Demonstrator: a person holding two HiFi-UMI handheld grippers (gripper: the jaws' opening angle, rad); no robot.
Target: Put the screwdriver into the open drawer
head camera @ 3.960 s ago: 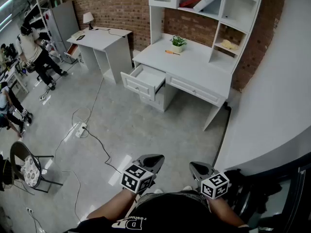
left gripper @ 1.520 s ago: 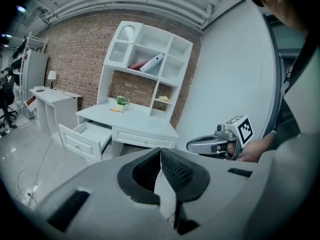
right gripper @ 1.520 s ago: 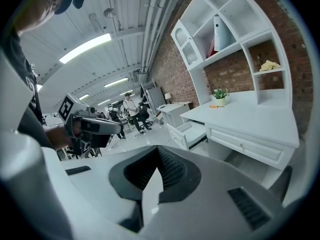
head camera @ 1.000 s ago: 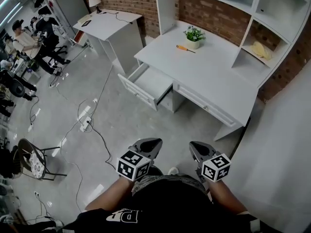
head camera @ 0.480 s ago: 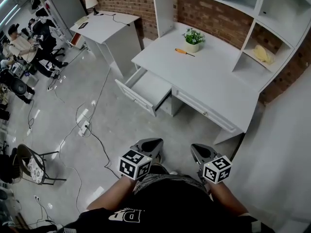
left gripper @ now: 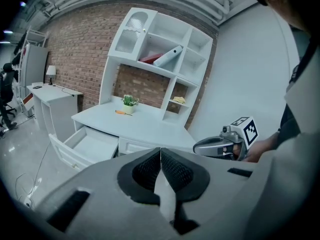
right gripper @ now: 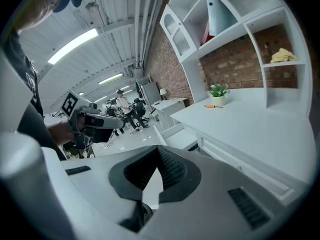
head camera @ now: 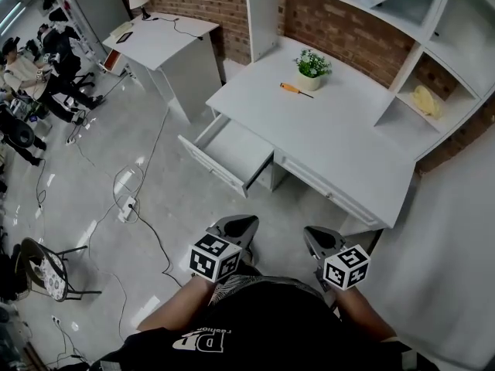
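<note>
The 2 claws, left gripper [head camera: 240,224] and right gripper [head camera: 312,235], are clenched on nothing, so closing in well means opening 1 early and squaring its jaws across the shaft. The open drawer [head camera: 232,151] sits ahead of the left claw; the screwdriver [head camera: 296,90] lies well beyond both on the desk [head camera: 348,137], just beside the plant pot [head camera: 311,69].
</note>
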